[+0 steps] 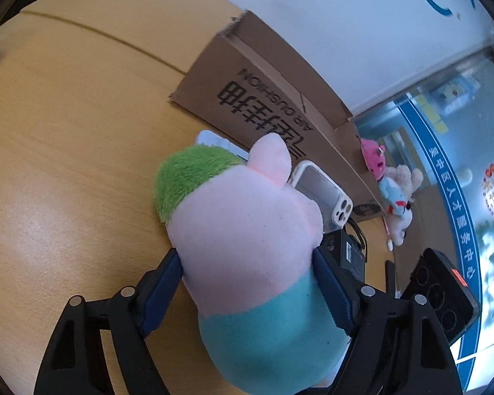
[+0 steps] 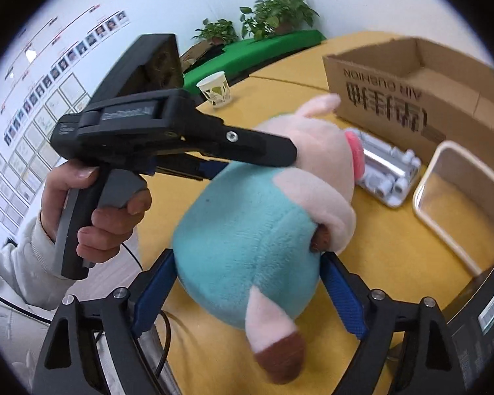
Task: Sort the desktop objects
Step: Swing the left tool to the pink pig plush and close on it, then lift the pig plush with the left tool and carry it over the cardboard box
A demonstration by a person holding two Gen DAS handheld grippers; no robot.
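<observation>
Both claws clamp the plush pig point(image 1: 247, 247) at frame centre: the left gripper point(image 1: 247, 283) squeezes its pink middle, the right gripper point(image 2: 247, 283) its teal bottom, over the wooden table point(image 1: 66, 164).

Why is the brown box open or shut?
Open. The box has no lid over its top; the right wrist view looks straight down past the rim to its inner walls.

Pink plush pig point(image 1: 247, 230) in teal shirt, lying on wooden table point(image 1: 66, 164).
</observation>
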